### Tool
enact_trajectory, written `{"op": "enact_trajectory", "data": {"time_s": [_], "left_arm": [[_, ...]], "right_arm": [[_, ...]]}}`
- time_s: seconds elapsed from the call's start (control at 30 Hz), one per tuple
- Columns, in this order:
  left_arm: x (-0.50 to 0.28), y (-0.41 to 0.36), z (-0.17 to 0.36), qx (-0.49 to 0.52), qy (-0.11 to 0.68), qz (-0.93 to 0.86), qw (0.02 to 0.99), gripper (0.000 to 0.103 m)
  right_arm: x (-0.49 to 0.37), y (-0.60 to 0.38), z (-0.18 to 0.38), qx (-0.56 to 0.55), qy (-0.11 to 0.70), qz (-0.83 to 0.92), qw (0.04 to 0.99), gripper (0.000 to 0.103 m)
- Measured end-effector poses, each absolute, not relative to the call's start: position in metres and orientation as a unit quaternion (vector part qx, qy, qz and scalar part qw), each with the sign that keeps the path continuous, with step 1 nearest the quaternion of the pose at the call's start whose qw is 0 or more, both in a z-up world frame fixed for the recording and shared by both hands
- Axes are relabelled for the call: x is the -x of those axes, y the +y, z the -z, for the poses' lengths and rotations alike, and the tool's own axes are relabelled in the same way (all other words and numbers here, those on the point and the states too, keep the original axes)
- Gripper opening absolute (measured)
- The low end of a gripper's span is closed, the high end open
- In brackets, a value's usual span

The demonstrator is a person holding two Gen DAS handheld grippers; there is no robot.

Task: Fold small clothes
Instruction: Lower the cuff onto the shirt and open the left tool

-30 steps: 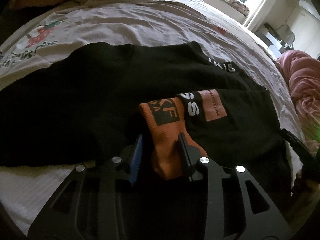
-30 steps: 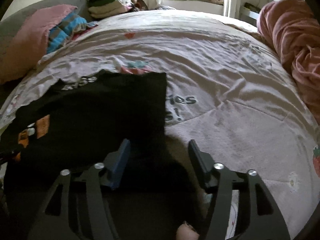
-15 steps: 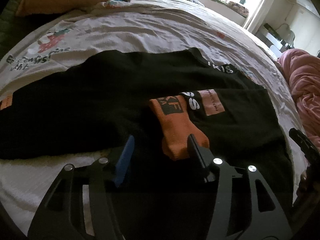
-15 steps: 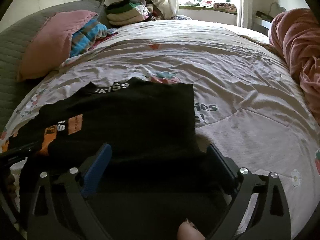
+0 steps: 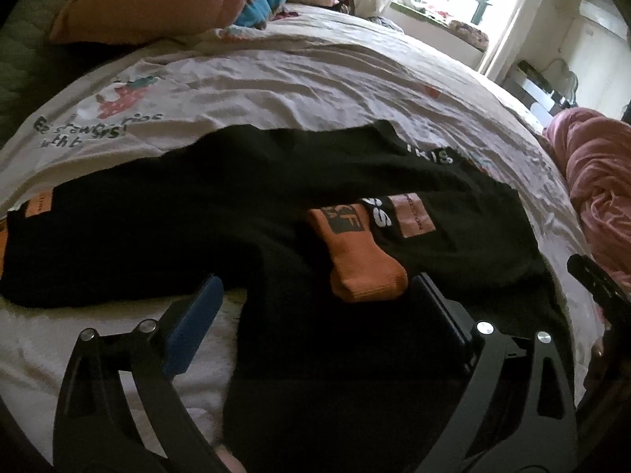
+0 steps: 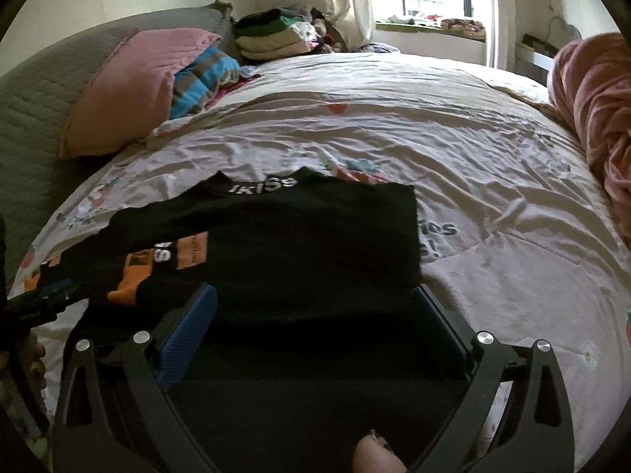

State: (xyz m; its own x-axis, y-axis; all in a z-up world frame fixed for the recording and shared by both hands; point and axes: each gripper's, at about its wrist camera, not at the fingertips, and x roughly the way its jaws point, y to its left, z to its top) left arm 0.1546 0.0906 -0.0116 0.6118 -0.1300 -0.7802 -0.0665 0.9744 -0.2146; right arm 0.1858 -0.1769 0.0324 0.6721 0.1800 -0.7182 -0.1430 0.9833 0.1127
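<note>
A black garment (image 5: 244, 205) with white lettering and orange patches lies spread on the bed; it also shows in the right wrist view (image 6: 299, 236). An orange cuffed sleeve end (image 5: 359, 260) lies folded across its middle. My left gripper (image 5: 315, 315) is open wide and empty, hovering just above the garment's near edge, with the orange cuff ahead of its right finger. My right gripper (image 6: 315, 315) is open wide and empty over the garment's right part. The right gripper's tip (image 5: 595, 280) shows at the left view's right edge.
A white printed bedsheet (image 6: 473, 149) covers the bed. A pink pillow (image 6: 134, 86) and a striped blue cloth (image 6: 205, 75) lie at the far left. Folded clothes (image 6: 276, 35) are stacked by the window. A pink blanket (image 6: 591, 110) is bunched at the right.
My left gripper has let go of the orange cuff, opened wide and drawn back. My right gripper has also opened wider and lifted back from the garment.
</note>
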Motion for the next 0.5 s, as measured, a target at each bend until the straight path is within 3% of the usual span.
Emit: {"op": "enact_trajectory", "data": {"time_s": [0.5], "left_arm": [[-0.133, 0.139, -0.002, 0.131, 0.412, -0.049, 0.9, 0.092]], "right_arm": [[-0.172, -0.107, -0.048, 0.012, 0.377, -0.161, 0.912, 0.098]]}}
